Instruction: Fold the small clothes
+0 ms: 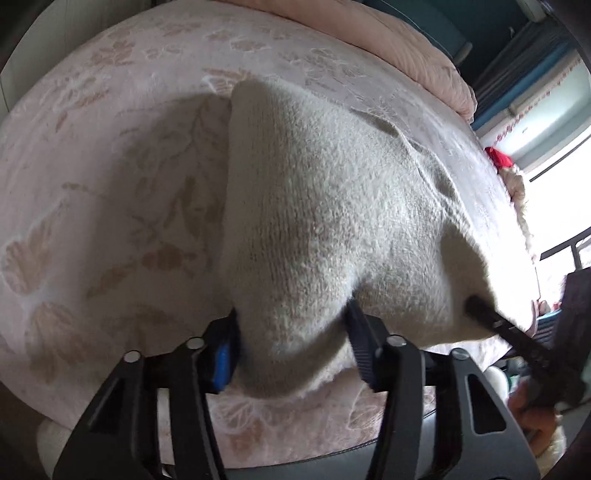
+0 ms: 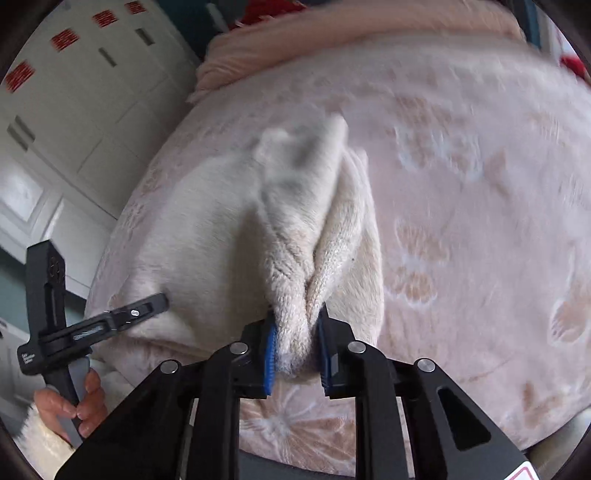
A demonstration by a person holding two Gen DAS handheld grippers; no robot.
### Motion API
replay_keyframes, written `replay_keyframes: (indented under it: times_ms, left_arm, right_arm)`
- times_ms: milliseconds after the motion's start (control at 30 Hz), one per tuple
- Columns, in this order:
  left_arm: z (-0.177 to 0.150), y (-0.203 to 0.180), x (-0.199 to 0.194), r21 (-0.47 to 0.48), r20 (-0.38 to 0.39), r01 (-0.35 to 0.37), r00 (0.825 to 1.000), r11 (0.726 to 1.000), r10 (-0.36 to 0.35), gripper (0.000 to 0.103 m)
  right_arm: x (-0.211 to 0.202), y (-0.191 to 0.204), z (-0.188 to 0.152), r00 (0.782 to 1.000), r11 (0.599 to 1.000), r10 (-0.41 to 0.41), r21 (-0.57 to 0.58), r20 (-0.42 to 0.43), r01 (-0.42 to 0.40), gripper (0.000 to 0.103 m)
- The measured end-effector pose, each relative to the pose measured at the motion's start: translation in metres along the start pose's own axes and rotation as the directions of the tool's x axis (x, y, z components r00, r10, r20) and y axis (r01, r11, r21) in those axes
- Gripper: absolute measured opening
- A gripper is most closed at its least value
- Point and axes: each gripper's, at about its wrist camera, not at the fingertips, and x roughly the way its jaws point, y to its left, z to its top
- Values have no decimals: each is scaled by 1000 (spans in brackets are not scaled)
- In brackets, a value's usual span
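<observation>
A cream knitted garment (image 1: 332,206) lies spread on a pink floral bedspread (image 1: 110,184). My left gripper (image 1: 291,332) holds the garment's near edge, and a thick bunch of knit fills the gap between its pads. In the right wrist view the same garment (image 2: 207,229) is twisted into ridges that run into my right gripper (image 2: 297,332), whose blue pads (image 2: 271,347) pinch a narrow fold. The left gripper (image 2: 162,297) shows at the garment's left edge, held by a person's hand (image 2: 74,406). One right gripper finger (image 1: 476,308) shows at the far right of the left wrist view.
A folded pink quilt (image 2: 332,33) lies along the far side of the bed. White wardrobe doors (image 2: 74,92) stand to the left, and a bright window (image 1: 554,129) to the right. The bed's near edge runs just under both grippers.
</observation>
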Motion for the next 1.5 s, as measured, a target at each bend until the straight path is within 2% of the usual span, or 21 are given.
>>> replay_keyframes:
  times_ms: [67, 133, 167, 300, 400, 467, 533, 633, 700, 733, 767, 800, 833, 867, 967, 1067, 1167, 1200, 1333, 1433, 1500]
  left_arm:
    - [-2, -4, -1, 33, -10, -39, 999, 999, 39, 47]
    - [-6, -6, 8, 56, -25, -78, 997, 995, 79, 48]
    - [-7, -6, 11, 57, -32, -84, 996, 995, 86, 50]
    - [-8, -12, -1, 52, -15, -110, 994, 993, 111, 53]
    - [-10, -28, -39, 91, 79, -169, 984, 981, 162, 51]
    - [-4, -41, -68, 108, 155, -155, 978, 982, 137, 56]
    - [5, -54, -86, 116, 217, -152, 968, 981, 125, 60]
    - [23, -73, -79, 155, 249, -225, 951, 962, 183, 64]
    - [30, -73, -47, 162, 195, -279, 949, 947, 247, 64]
    - [31, -69, -30, 159, 148, -285, 953, 945, 263, 63]
    - [33, -64, -9, 151, 80, -294, 955, 944, 285, 63]
    - [29, -57, 7, 146, 45, -311, 950, 939, 308, 64]
    - [25, -53, 15, 151, 36, -321, 947, 935, 319, 67]
    - [20, -49, 22, 150, 43, -319, 948, 936, 316, 70]
    - [19, -38, 23, 76, 48, -291, 956, 954, 288, 78]
    - [23, -40, 24, 65, 40, -291, 957, 955, 289, 79]
    - [17, -51, 19, 94, 66, -329, 944, 940, 324, 78]
    - [16, -54, 14, 100, 74, -331, 943, 938, 325, 78]
    - [13, -59, 0, 98, 77, -314, 948, 944, 308, 76]
    - [5, -64, -6, 120, 89, -325, 945, 938, 316, 76]
    - [0, -63, -2, 132, 84, -341, 940, 931, 332, 76]
  right_arm:
    - [-7, 7, 1, 999, 997, -47, -58, 13, 48, 18]
    - [27, -8, -9, 990, 996, -86, -43, -115, 82, 22]
    - [40, -15, -16, 985, 996, -91, -33, -146, 88, 23]
    - [25, -15, -15, 991, 997, -70, 19, -113, 73, 28]
    - [-13, 1, -1, 997, 998, -66, 13, -36, 67, 28]
    - [-32, 16, 11, 997, 997, -69, -31, 26, 69, 22]
    - [-38, 32, 24, 998, 996, -47, -79, 50, 51, 9]
    - [-31, 48, 36, 998, 992, -44, -117, 53, 50, 8]
    - [-5, 44, 37, 997, 990, -77, -118, -1, 77, 7]
    - [14, 37, 34, 992, 986, -116, -122, -48, 110, 5]
    - [39, 29, 27, 978, 978, -177, -132, -110, 162, 1]
    - [59, 20, 17, 968, 975, -194, -136, -158, 173, 0]
    - [67, 12, 9, 976, 981, -164, -127, -144, 147, 0]
    - [65, 11, 7, 981, 982, -157, -128, -116, 142, 0]
    - [62, 20, 9, 973, 973, -192, -155, -126, 171, 0]
    - [63, 28, 9, 967, 958, -228, -203, -116, 201, 0]
    - [40, 32, 10, 977, 972, -197, -144, -81, 184, 1]
    - [34, 32, 13, 981, 977, -181, -129, -67, 171, 3]
    - [4, 37, 2, 990, 986, -138, -97, -29, 135, 4]
    - [6, 31, -7, 987, 985, -149, -91, -60, 144, 4]
    - [24, 22, -15, 978, 983, -171, -91, -120, 161, 1]
